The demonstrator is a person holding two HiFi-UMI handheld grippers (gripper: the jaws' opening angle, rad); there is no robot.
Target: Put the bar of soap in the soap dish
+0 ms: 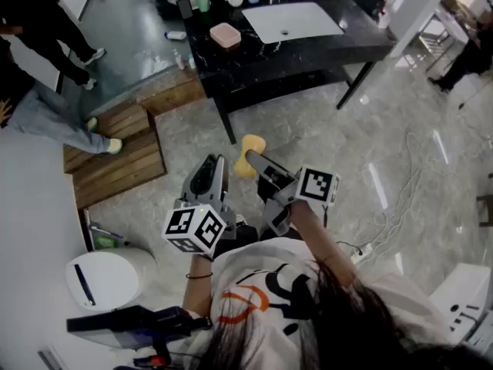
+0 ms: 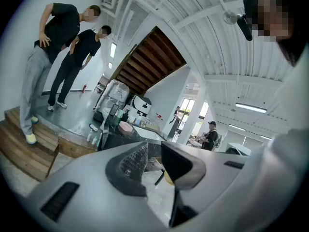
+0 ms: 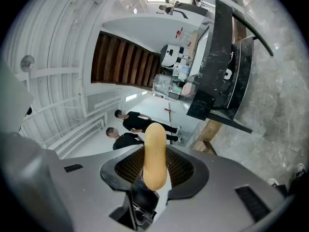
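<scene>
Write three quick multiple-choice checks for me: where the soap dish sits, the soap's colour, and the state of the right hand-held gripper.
1. Where is the pink soap dish?
A. On the black counter, beside the white basin
B. On the floor
C. On the wooden steps

2. What colour is the bar of soap?
A. White
B. Yellow
C. Green

3. What is the right hand-held gripper doing?
A. Open and empty
B. Out of view
C. Shut on the bar of soap

Answers:
1 A: the head view shows the dish on the counter, left of the basin.
2 B: both views show it yellow.
3 C: the right gripper view shows the bar between its jaws.
</scene>
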